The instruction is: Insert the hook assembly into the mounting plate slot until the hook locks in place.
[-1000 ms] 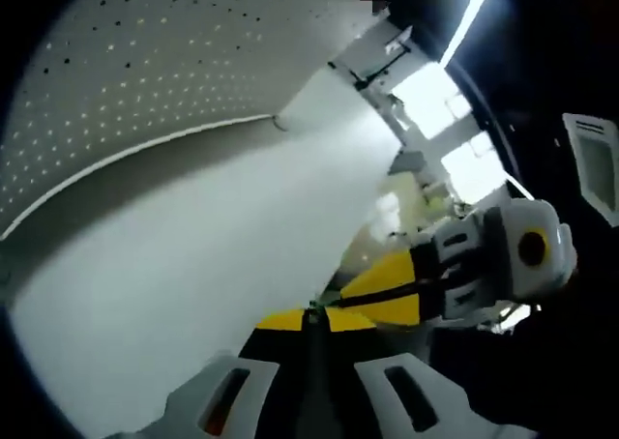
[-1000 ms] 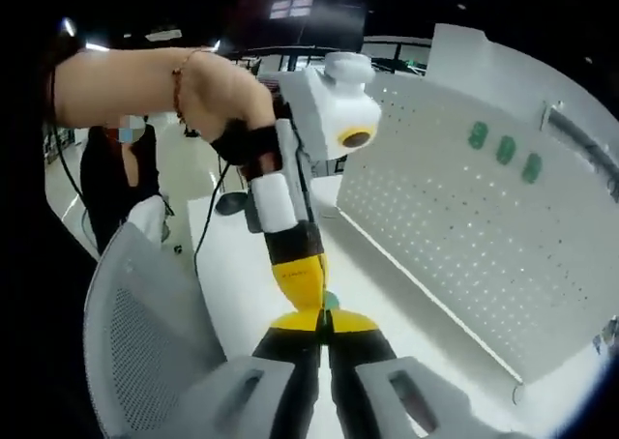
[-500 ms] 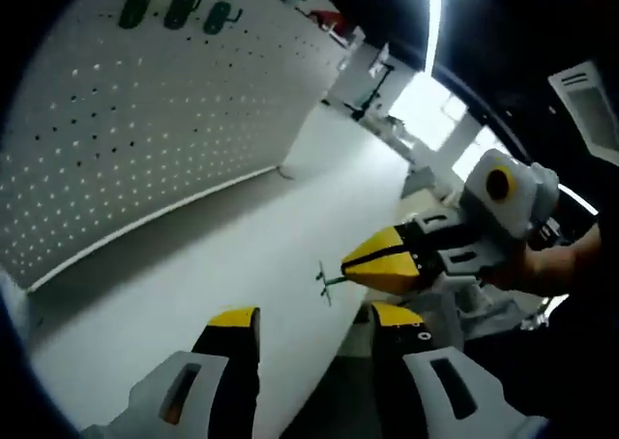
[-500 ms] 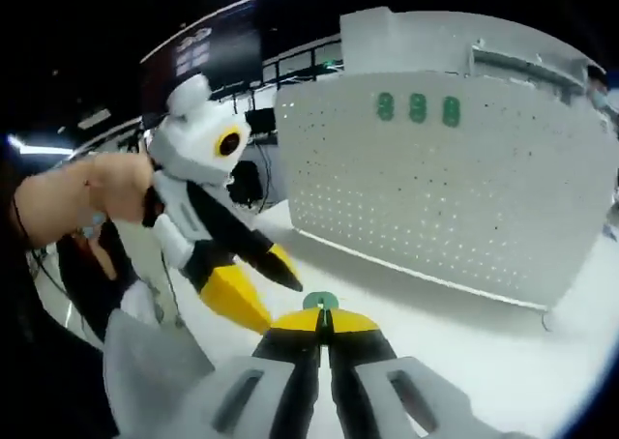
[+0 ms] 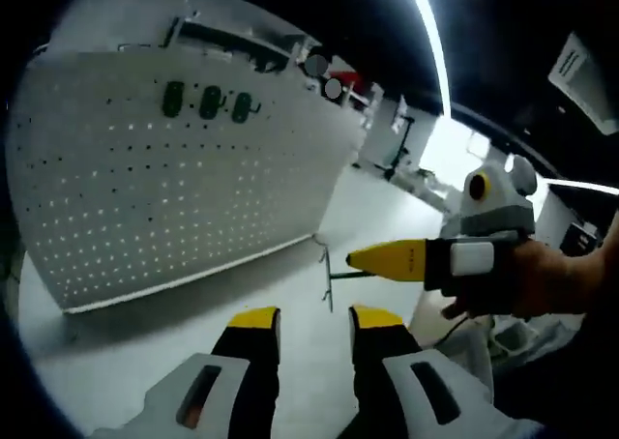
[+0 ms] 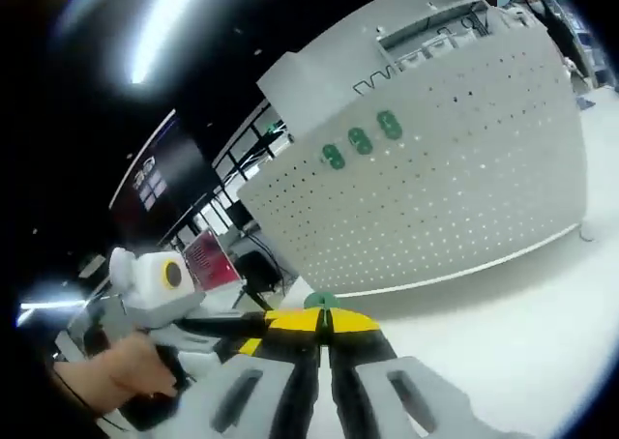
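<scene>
The white pegboard mounting plate (image 5: 135, 197) stands upright on the table, with three green hooks (image 5: 210, 102) high on it. In the left gripper view my left gripper (image 5: 315, 319) is open, its yellow-tipped jaws apart with nothing between them. My right gripper (image 5: 356, 260) reaches in from the right, shut on a thin green hook assembly (image 5: 329, 277) just ahead of my left jaws. In the right gripper view my right gripper (image 6: 324, 321) is shut on the green hook assembly (image 6: 321, 302), facing the pegboard (image 6: 445, 188) and its three hooks (image 6: 359, 141). My left gripper (image 6: 145, 277) is at lower left.
A white table (image 5: 116, 362) runs under the pegboard, also seen as the white table (image 6: 522, 313) in the right gripper view. A hand (image 5: 542, 279) holds the right gripper, and another hand (image 6: 121, 371) holds the left. Dark room and ceiling lights lie behind.
My left gripper has let go of the hook assembly and opened; my right gripper keeps it. Both views have swung to face the pegboard more squarely.
</scene>
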`<state>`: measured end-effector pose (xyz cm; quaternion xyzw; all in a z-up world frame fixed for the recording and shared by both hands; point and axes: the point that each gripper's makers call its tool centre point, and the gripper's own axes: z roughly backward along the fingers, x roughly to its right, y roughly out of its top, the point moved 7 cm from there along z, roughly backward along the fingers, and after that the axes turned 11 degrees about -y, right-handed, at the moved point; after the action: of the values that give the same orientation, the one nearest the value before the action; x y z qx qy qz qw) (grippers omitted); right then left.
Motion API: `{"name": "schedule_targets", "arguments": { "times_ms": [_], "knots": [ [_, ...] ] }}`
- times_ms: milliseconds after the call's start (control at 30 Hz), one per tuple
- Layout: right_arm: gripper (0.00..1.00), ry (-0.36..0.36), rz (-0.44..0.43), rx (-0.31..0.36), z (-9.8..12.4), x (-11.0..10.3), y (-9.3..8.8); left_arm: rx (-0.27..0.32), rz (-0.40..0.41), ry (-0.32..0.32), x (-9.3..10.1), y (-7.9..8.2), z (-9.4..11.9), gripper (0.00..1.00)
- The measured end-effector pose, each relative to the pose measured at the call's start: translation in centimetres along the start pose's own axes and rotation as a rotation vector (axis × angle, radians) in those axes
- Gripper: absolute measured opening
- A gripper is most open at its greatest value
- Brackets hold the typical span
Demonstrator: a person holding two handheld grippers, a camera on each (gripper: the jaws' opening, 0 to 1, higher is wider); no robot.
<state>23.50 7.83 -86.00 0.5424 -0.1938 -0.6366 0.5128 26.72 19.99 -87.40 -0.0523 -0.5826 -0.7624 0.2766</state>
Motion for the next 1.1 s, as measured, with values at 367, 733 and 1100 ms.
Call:
{"name": "schedule_targets", "arguments": {
  "times_ms": [367,733,1100],
  "knots": [
    [0.0,0.037,-0.045,-0.004,0.0,-1.8,-0.5,0.037,-0.04,0.009,0.3,-0.1,0.6,0.12],
    [0.0,0.044,-0.06,-0.008,0.0,-2.2,-0.5,0.043,-0.059,-0.007,0.4,-0.1,0.8,0.03],
    [0.0,0.049,-0.074,-0.012,0.0,-2.6,0.3,0.069,-0.095,0.008,0.5,0.8,1.1,0.01]
  ]
}}
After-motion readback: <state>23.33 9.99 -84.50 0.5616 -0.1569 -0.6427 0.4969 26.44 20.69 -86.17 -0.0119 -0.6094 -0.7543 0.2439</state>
